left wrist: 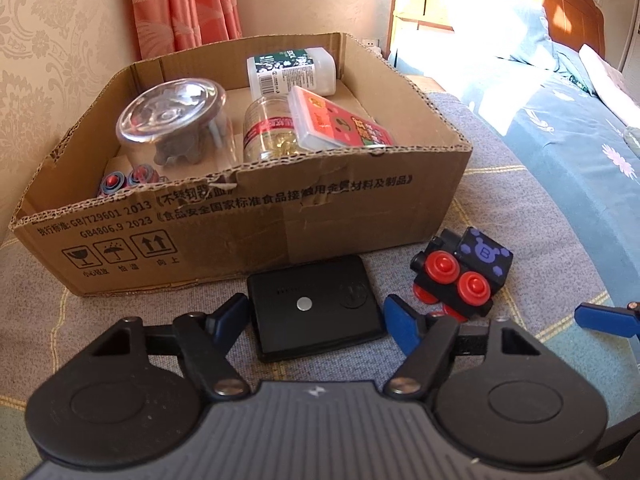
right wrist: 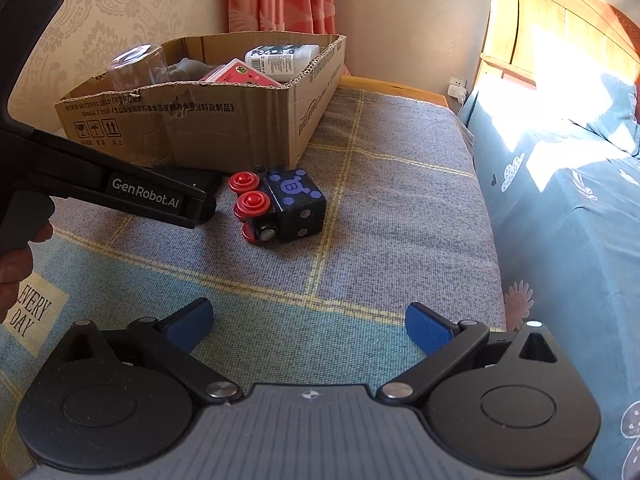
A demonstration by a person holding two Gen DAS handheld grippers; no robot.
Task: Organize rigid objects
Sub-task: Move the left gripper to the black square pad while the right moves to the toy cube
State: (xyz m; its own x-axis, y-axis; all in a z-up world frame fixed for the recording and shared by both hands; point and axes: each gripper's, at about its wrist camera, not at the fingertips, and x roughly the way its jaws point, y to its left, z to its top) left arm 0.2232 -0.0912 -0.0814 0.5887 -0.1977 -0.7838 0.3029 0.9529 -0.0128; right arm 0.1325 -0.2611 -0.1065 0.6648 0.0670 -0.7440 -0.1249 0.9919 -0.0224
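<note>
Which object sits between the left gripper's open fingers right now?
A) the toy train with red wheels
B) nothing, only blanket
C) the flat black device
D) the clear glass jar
C: in the left wrist view the flat black device lies between the spread fingers of the left gripper, while the toy train lies off to the right on the blanket.

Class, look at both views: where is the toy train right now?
The toy train lies tipped on the blanket, outside the box near its front right corner, right of the black case. The right tool is open, short of it.
</note>
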